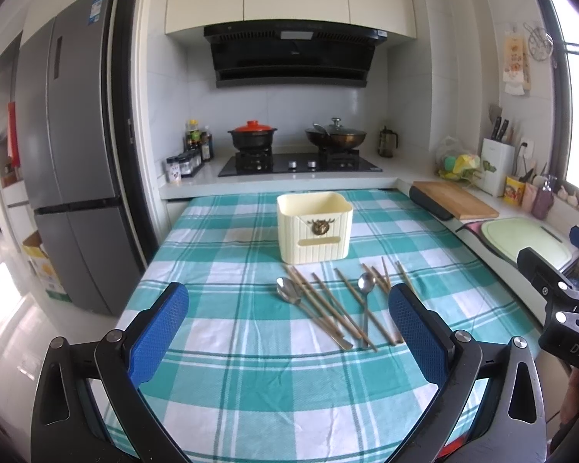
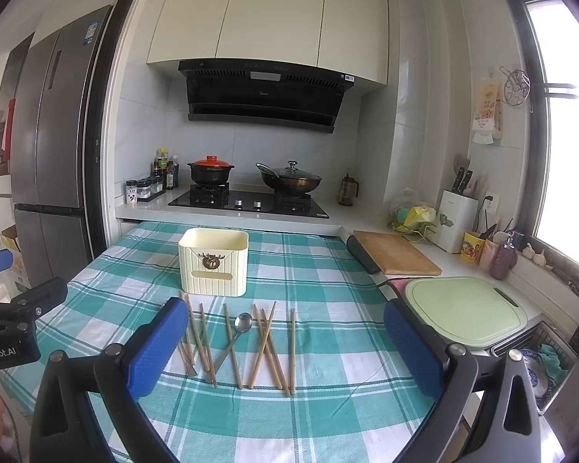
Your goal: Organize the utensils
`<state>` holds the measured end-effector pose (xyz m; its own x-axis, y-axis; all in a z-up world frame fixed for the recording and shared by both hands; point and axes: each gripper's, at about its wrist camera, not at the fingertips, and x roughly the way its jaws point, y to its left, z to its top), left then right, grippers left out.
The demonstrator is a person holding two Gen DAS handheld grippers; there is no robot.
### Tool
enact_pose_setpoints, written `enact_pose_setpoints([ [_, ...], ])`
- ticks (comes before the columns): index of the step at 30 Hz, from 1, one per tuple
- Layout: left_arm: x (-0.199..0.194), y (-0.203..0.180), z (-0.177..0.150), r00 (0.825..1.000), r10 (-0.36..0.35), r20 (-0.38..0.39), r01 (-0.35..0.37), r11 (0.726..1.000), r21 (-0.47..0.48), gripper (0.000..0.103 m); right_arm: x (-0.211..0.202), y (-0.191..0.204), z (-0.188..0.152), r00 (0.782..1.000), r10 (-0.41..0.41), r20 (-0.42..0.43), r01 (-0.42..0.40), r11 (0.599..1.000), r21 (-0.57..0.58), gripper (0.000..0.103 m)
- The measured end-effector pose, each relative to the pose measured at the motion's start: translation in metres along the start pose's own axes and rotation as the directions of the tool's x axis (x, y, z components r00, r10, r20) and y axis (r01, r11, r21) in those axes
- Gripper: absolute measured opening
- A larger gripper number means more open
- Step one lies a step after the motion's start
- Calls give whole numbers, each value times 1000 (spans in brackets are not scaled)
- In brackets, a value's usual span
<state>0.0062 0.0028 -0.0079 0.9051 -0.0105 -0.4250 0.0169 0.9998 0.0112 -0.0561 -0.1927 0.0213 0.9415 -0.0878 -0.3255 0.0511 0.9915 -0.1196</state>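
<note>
Both tools spread wide, empty: left tool (image 1: 288,316), right tool (image 2: 285,326), whose body (image 1: 571,343) reads "DAS"; chopsticks (image 2: 268,347) near cream holder (image 2: 213,261) on worktop (image 2: 328,308)

A cream ribbed holder (image 1: 314,227), open at the top and empty as far as its inside shows, stands upright on the checked surface (image 1: 227,366), a brass ornament on its front. Just in front of it lie wooden chopsticks (image 1: 330,306), loose and fanned out, some crossing one another, their tips towards the holder. Two steel spoons lie among them, bowls towards the holder: one spoon (image 1: 288,290) on the left, overlapping chopsticks, the other spoon (image 2: 242,322) nearer the middle.
</note>
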Motion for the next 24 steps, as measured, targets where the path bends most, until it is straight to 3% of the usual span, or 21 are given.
enact_pose_setpoints([
  [24,0,2,3,1000,-2,-11,2,1000,-5,103,0,-2,1,1000,-4,1,4,1000,-1,103],
])
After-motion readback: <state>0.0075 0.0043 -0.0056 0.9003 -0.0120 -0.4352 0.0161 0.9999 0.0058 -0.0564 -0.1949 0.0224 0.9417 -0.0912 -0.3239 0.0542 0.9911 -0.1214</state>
